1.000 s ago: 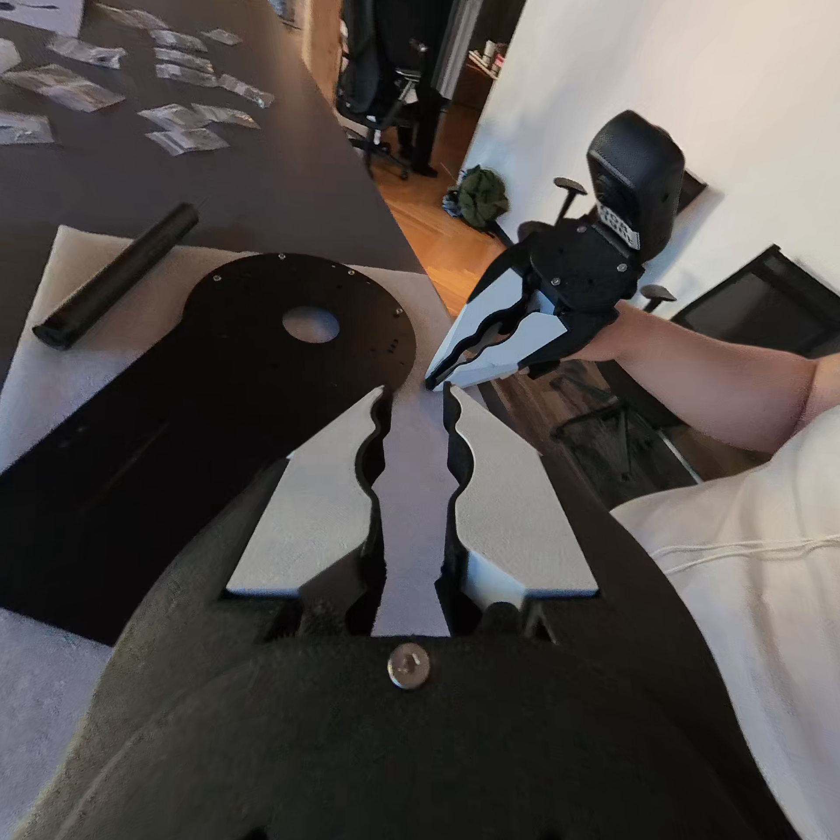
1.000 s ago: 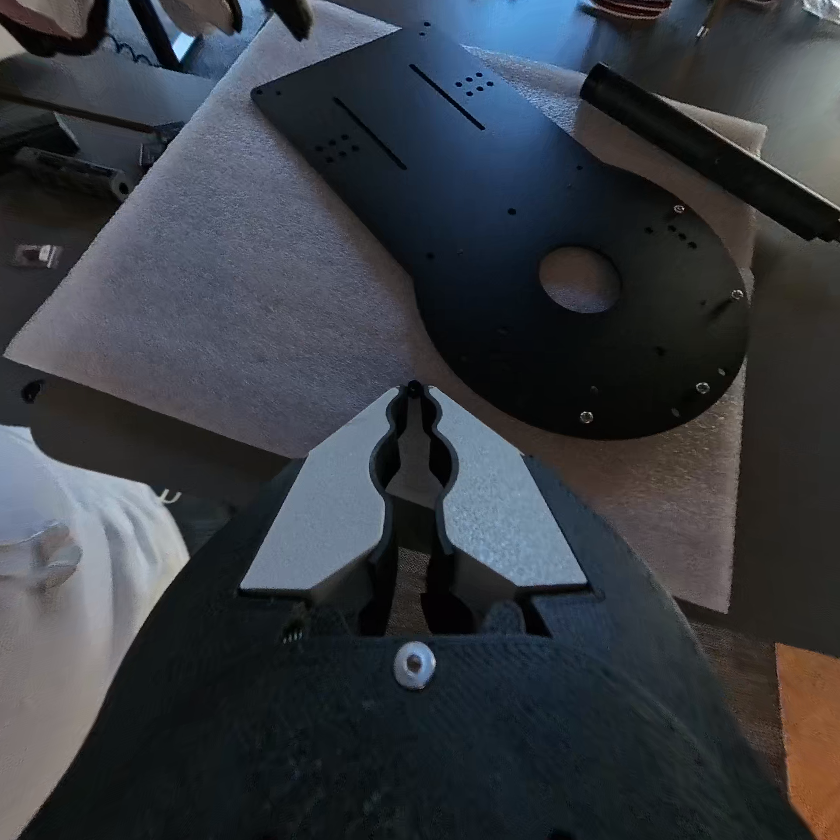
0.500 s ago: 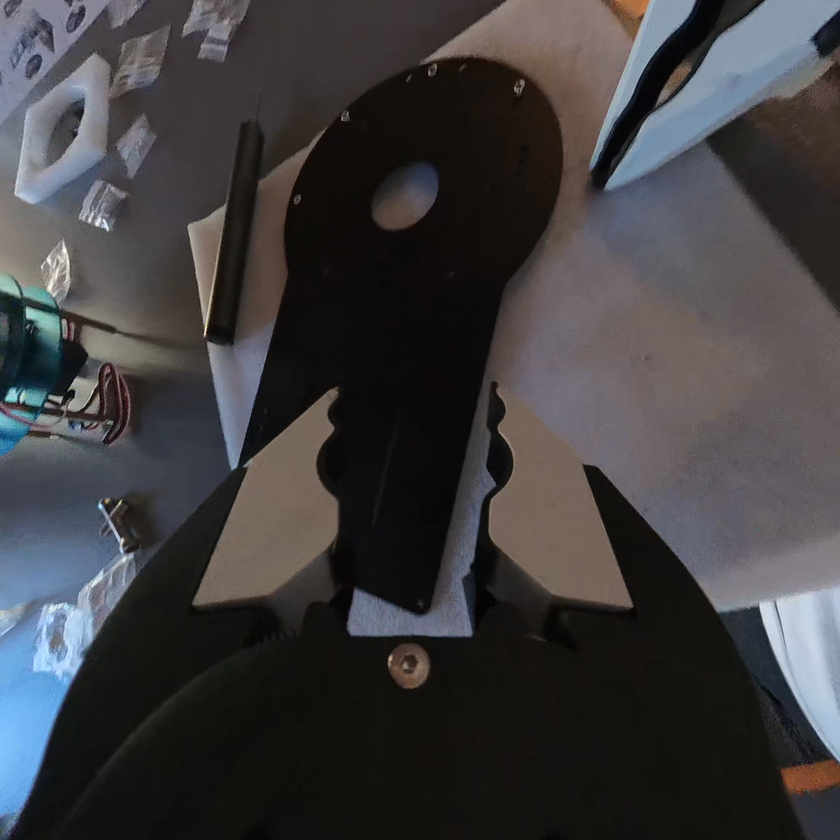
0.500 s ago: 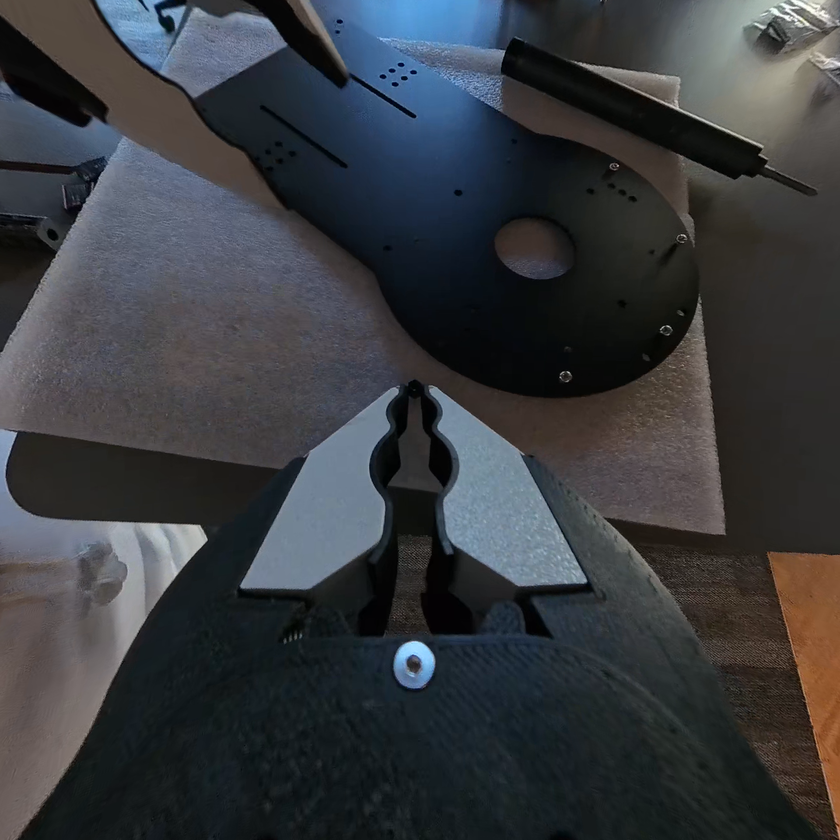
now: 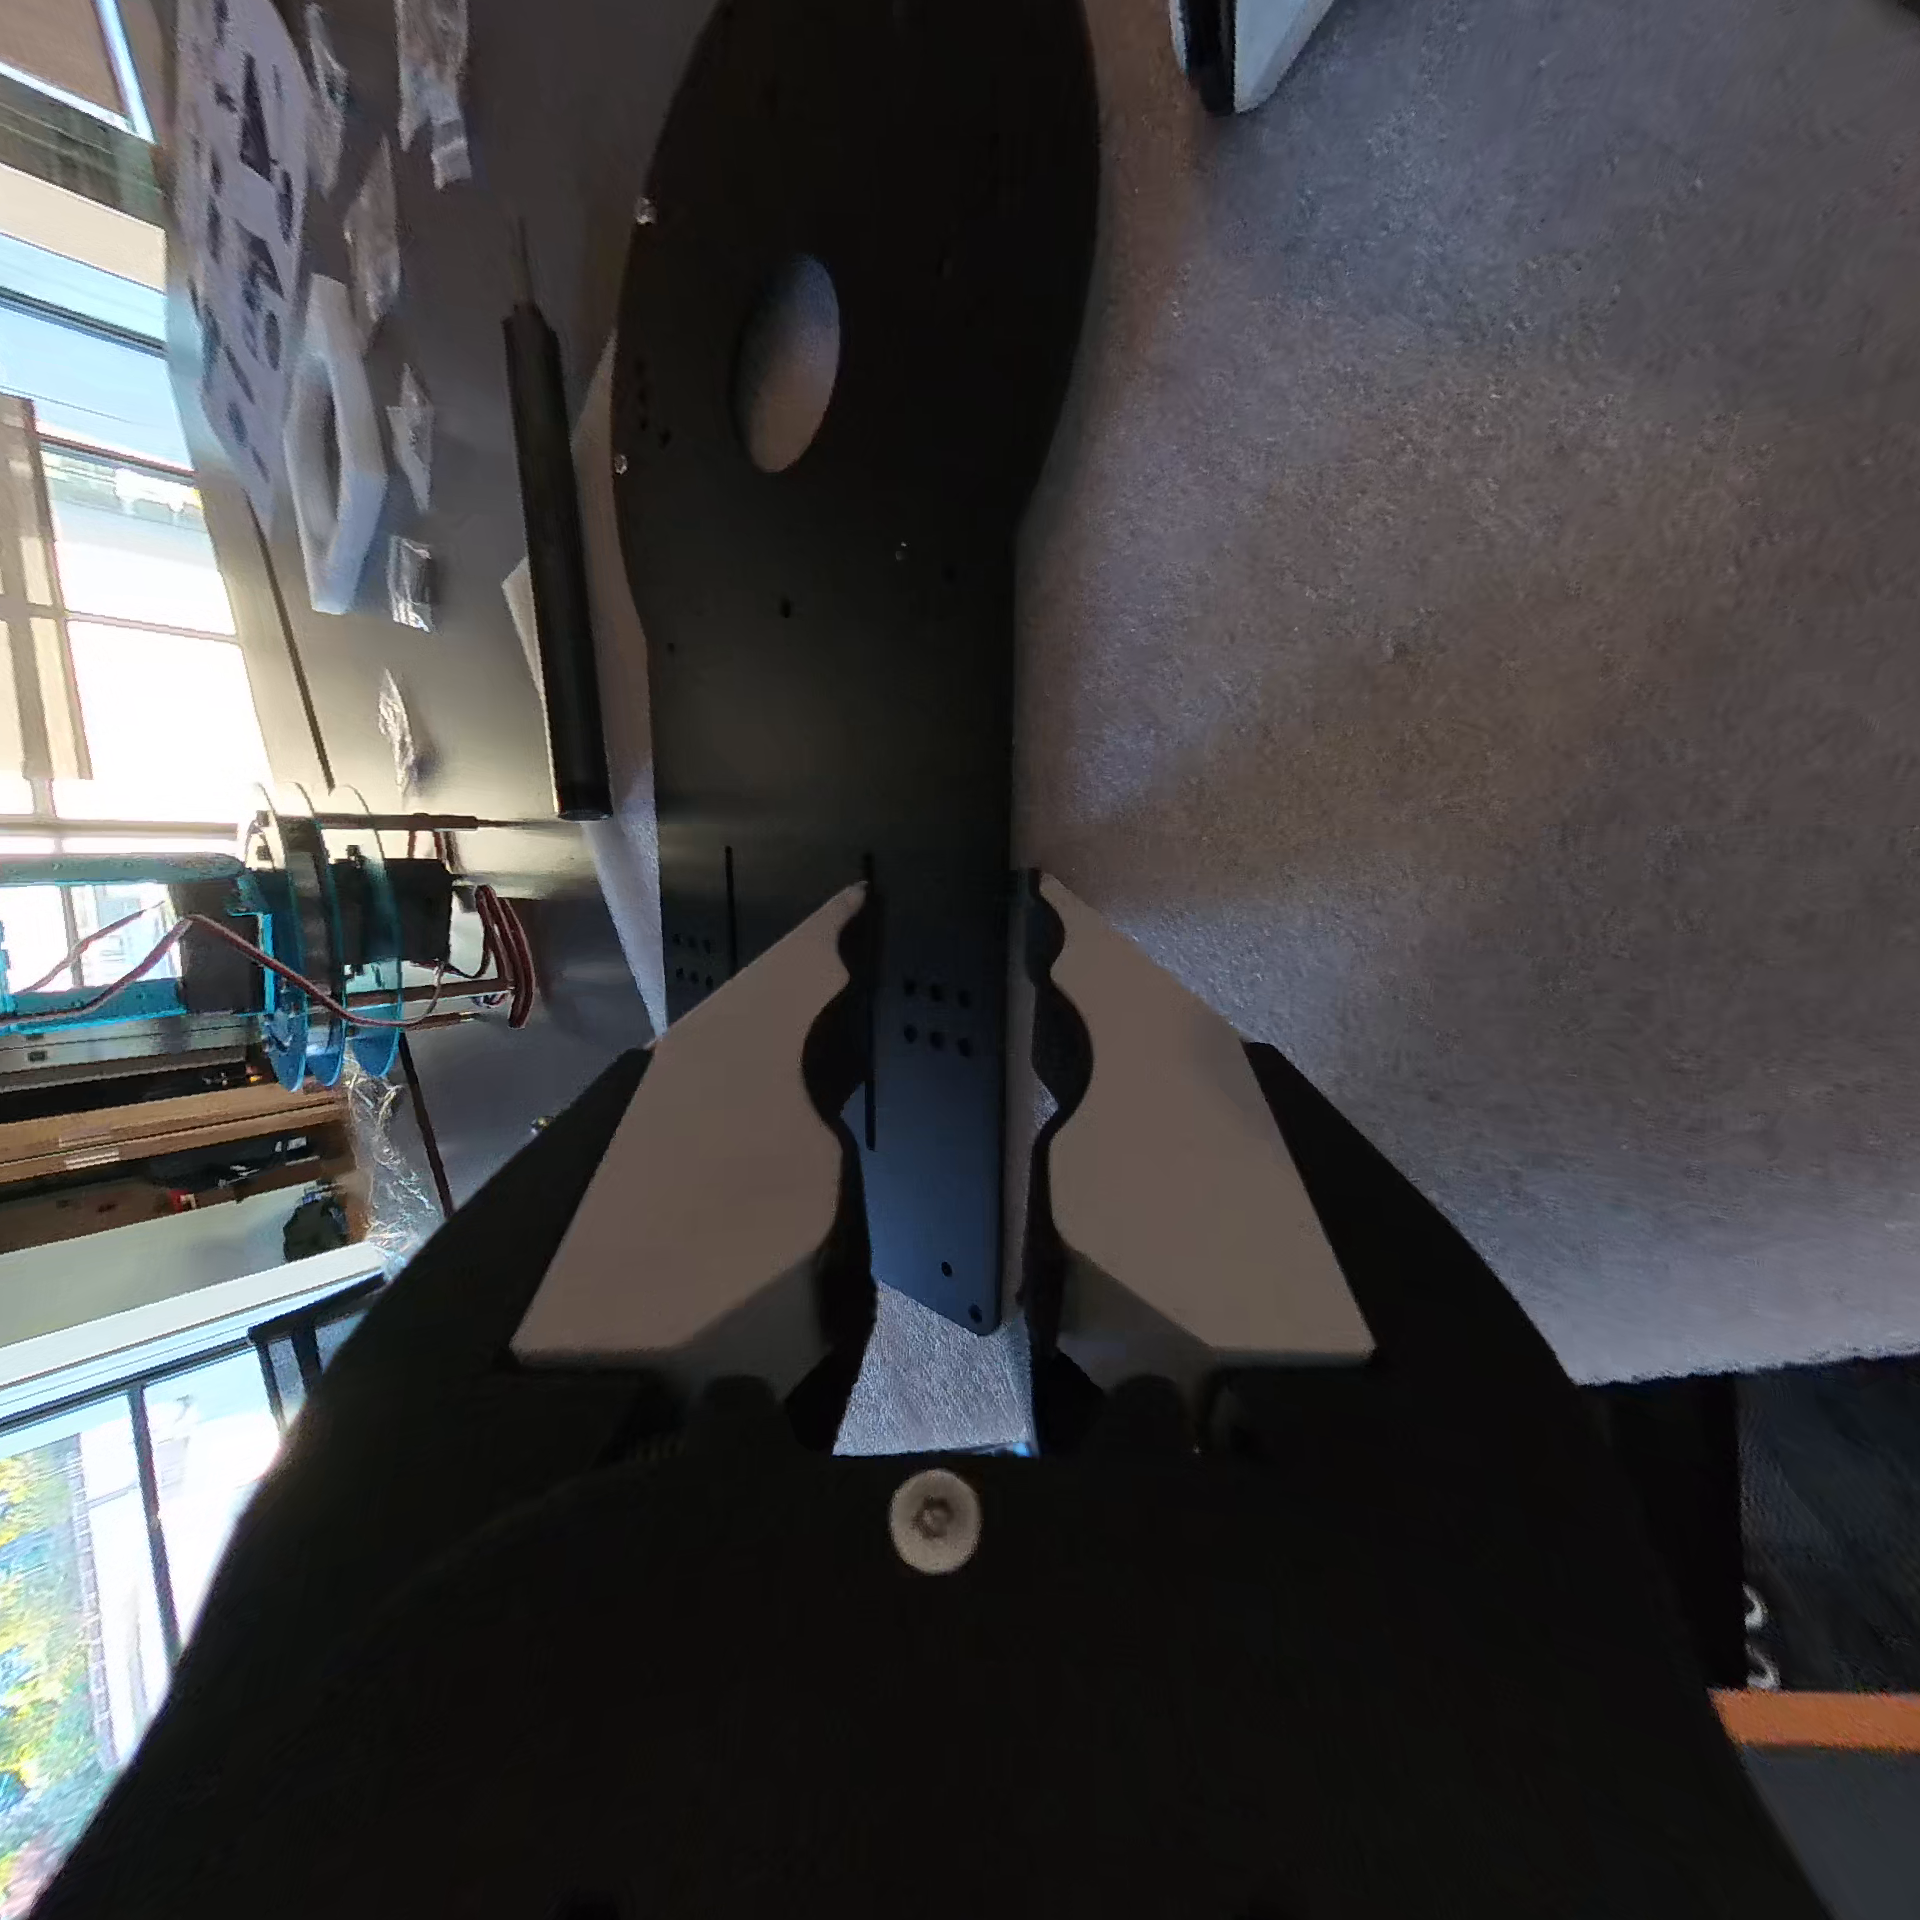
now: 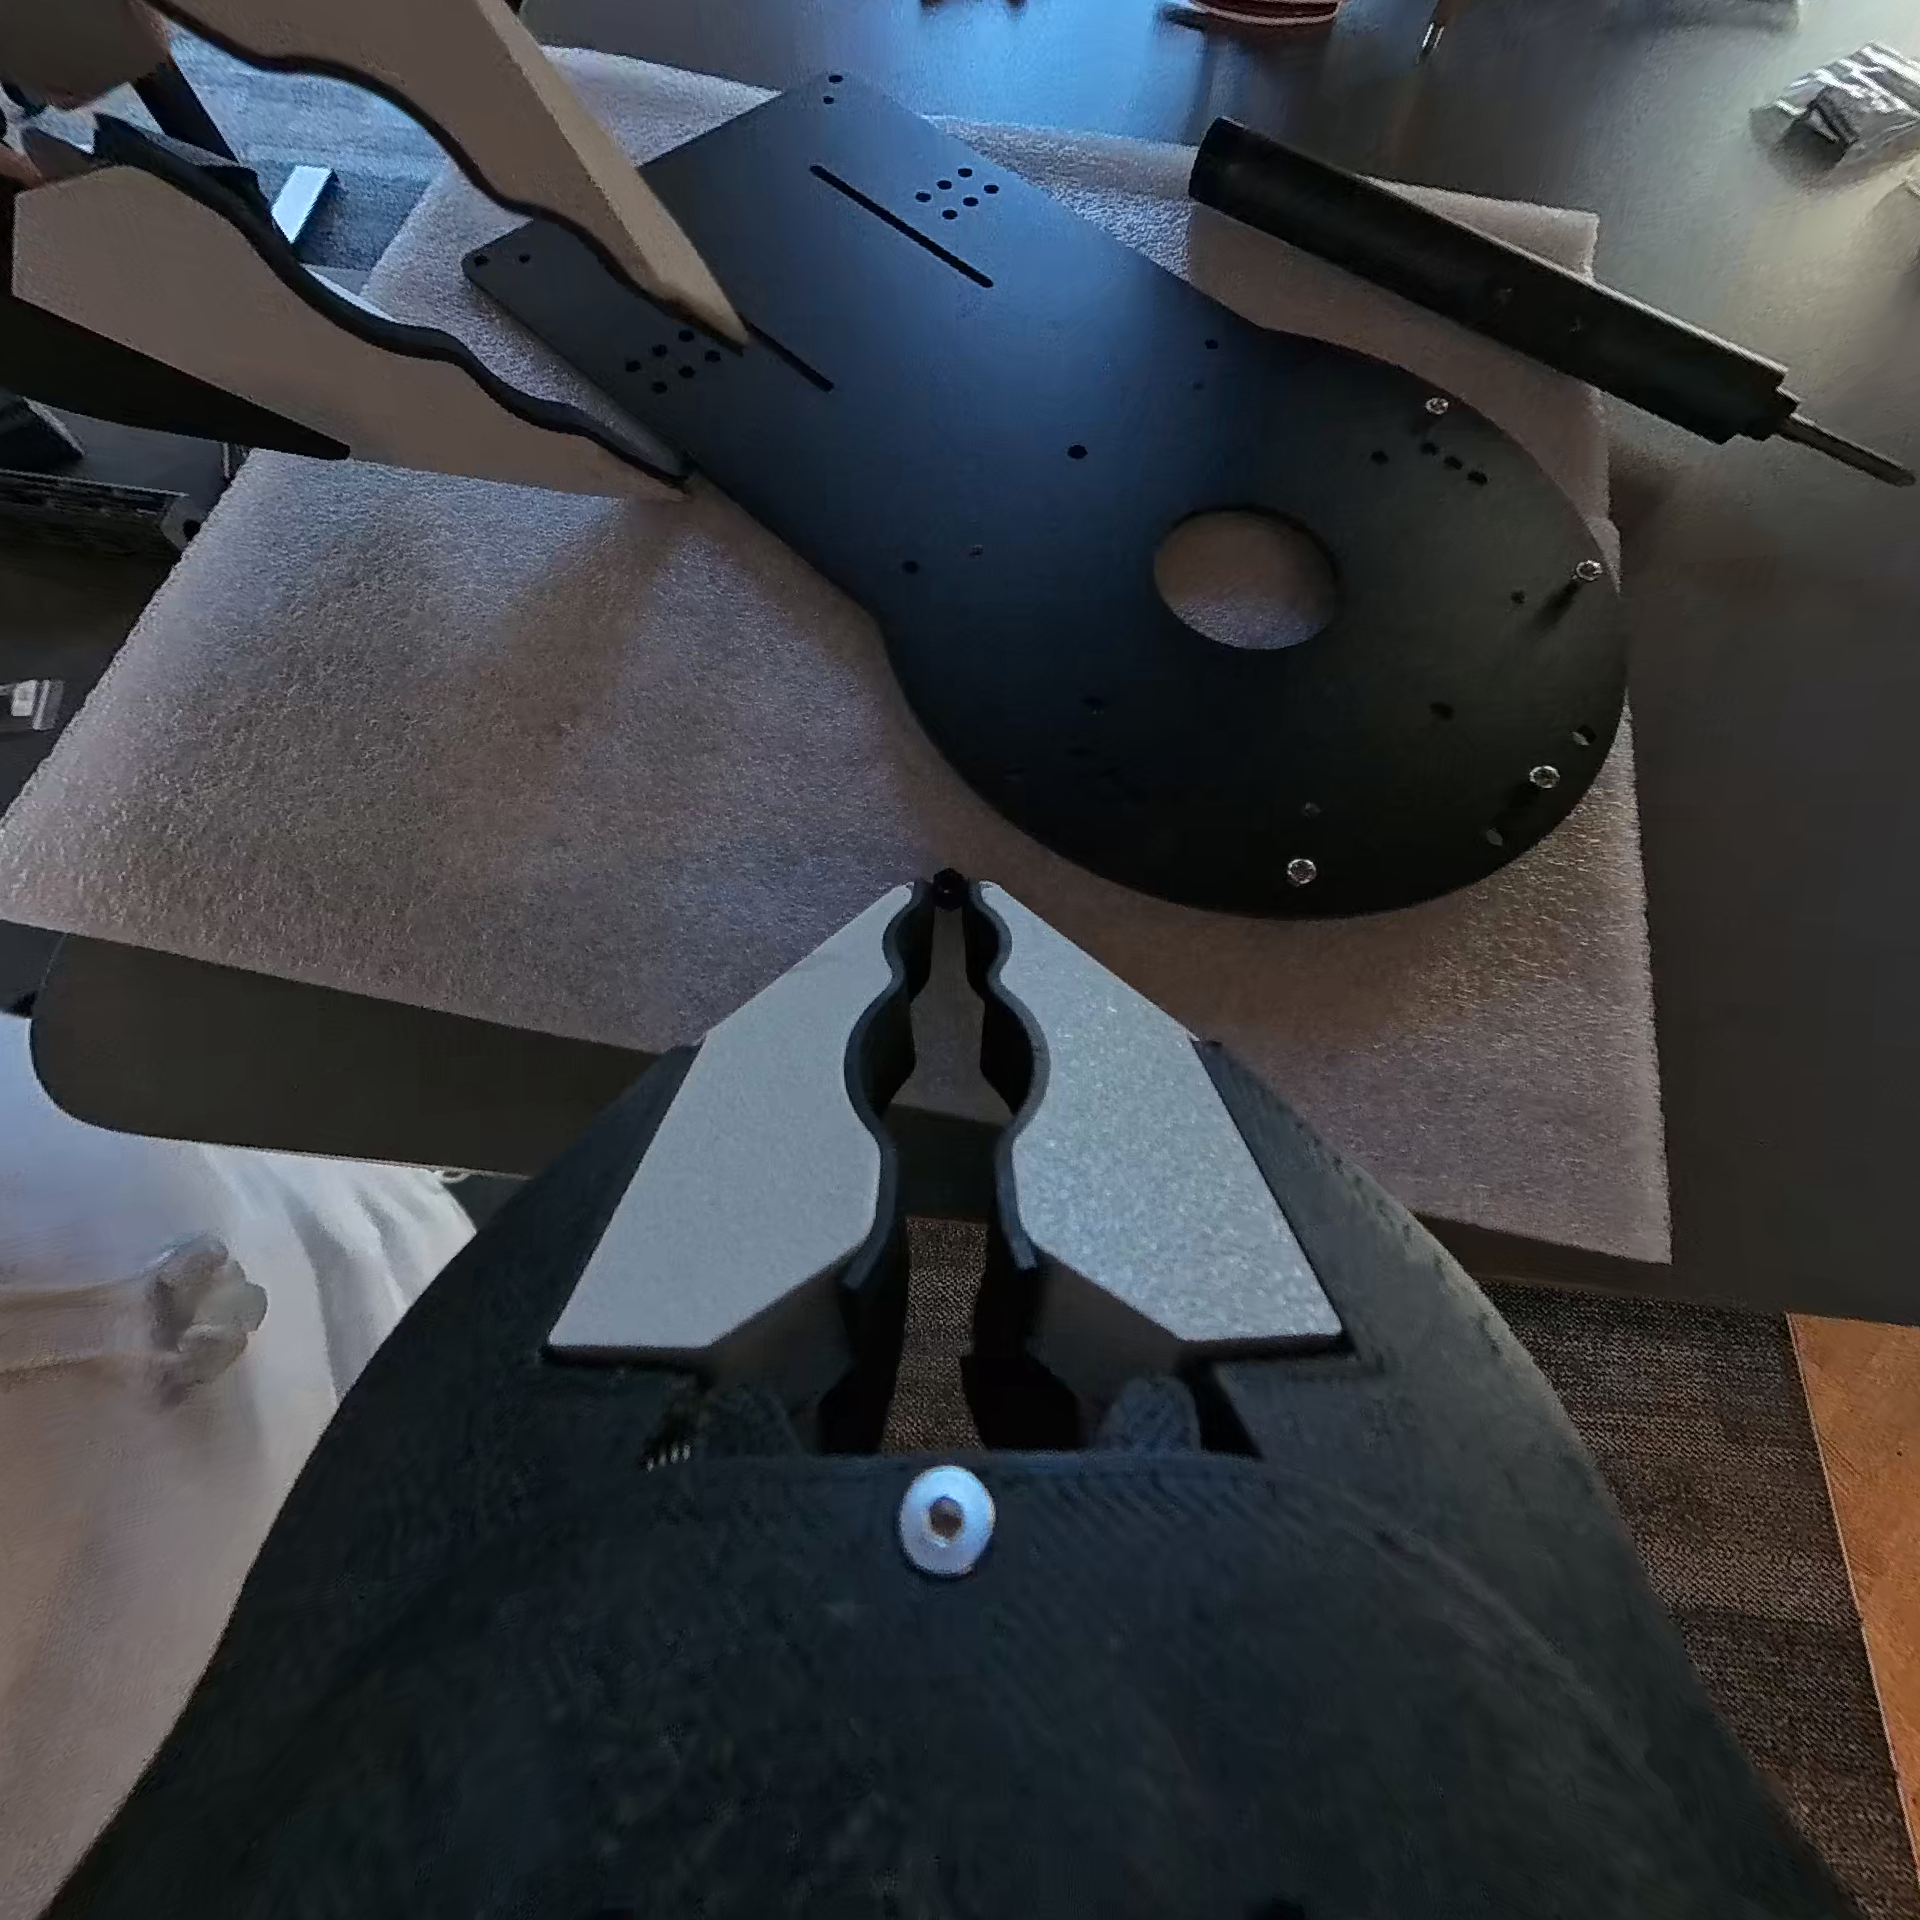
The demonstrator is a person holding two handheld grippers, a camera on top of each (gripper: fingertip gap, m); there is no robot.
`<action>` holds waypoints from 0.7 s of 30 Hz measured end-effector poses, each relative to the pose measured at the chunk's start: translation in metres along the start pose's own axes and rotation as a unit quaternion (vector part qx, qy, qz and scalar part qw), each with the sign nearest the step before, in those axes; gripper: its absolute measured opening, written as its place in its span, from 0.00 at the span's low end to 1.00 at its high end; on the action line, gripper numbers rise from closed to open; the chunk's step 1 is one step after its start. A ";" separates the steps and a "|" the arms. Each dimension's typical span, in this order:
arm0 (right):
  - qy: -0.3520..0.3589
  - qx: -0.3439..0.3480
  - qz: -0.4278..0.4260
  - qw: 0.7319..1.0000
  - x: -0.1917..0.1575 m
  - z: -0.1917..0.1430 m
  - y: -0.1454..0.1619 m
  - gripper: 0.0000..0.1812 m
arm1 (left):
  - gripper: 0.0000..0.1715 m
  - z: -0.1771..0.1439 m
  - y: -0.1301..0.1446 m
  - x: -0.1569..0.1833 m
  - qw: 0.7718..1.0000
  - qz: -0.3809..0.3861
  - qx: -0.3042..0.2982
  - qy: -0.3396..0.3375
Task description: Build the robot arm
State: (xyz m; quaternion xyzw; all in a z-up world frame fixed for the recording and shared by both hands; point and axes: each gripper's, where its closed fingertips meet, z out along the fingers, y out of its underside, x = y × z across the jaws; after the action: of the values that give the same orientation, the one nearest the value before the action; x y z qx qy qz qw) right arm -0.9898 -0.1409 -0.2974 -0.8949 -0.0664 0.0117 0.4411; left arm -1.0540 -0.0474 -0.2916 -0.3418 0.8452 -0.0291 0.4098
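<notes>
A flat black plate (image 6: 1039,468) with a round hole and a rounded end lies on a grey foam sheet (image 6: 468,727). It also shows in the left wrist view (image 5: 831,675). My left gripper (image 5: 951,883) is open at the plate's narrow end. One fingertip (image 6: 717,327) touches the plate's top. The other fingertip (image 6: 665,473) sits on the foam at the plate's long edge. My right gripper (image 6: 945,894) is shut on a small black part (image 6: 945,880), held above the foam just short of the plate's rounded end. Its tip shows in the left wrist view (image 5: 1236,52).
A black rod (image 6: 1455,270) lies on the foam's far edge beside the plate. On the dark table beyond are small plastic bags (image 6: 1839,104), a white foam block (image 5: 332,447) and a teal device with red wires (image 5: 312,956). The table's near edge drops to carpet and wood floor (image 6: 1860,1507). Spacing between my two grippers at the tips: around 12 centimetres.
My left gripper has swung from beside the plate's rounded end to its narrow end, turned, opened wider and come down onto the plate's edge. My right gripper stays shut, hardly moved.
</notes>
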 end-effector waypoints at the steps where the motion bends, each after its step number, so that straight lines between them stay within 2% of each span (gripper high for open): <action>1: -0.001 0.001 0.000 1.000 0.000 0.000 0.000 0.02 | 0.12 0.000 0.000 0.002 1.000 0.006 -0.006 0.004; 4: -0.004 0.001 0.001 1.000 0.000 0.000 0.000 0.02 | 0.10 0.000 -0.001 0.003 0.999 0.034 -0.023 0.009; 5: -0.006 0.001 0.001 1.000 0.000 0.000 0.000 0.02 | 0.06 0.000 -0.001 0.004 0.999 0.027 -0.029 0.016; 7: -0.009 0.001 0.002 1.000 0.000 0.000 0.000 0.02 | 0.04 0.000 0.000 0.005 0.999 0.008 -0.038 0.030; 10: -0.009 0.000 0.001 1.000 0.000 0.000 0.000 0.02 | 0.08 0.001 0.001 0.003 0.999 -0.003 -0.040 0.031; 14: 0.001 0.003 -0.008 1.000 0.000 0.000 0.000 0.02 | 0.17 0.000 -0.001 -0.005 0.997 0.052 -0.035 -0.034; 16: 0.006 0.007 -0.009 1.000 0.000 0.000 0.000 0.02 | 0.12 0.000 -0.001 -0.003 0.996 0.067 -0.018 -0.055; 18: 0.010 0.013 -0.007 1.000 0.000 0.000 0.000 0.02 | 0.02 0.002 0.000 0.004 0.997 0.059 -0.008 -0.057; 21: 0.012 0.019 -0.002 1.000 0.000 0.000 0.000 0.02 | 0.02 0.003 0.000 0.006 0.995 0.060 -0.034 -0.076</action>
State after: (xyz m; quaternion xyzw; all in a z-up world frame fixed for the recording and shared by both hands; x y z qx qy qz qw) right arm -0.9898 -0.1409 -0.2973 -0.8865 -0.0627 0.0015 0.4585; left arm -1.0545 -0.0500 -0.2982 -0.3051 0.8311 0.0504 0.4623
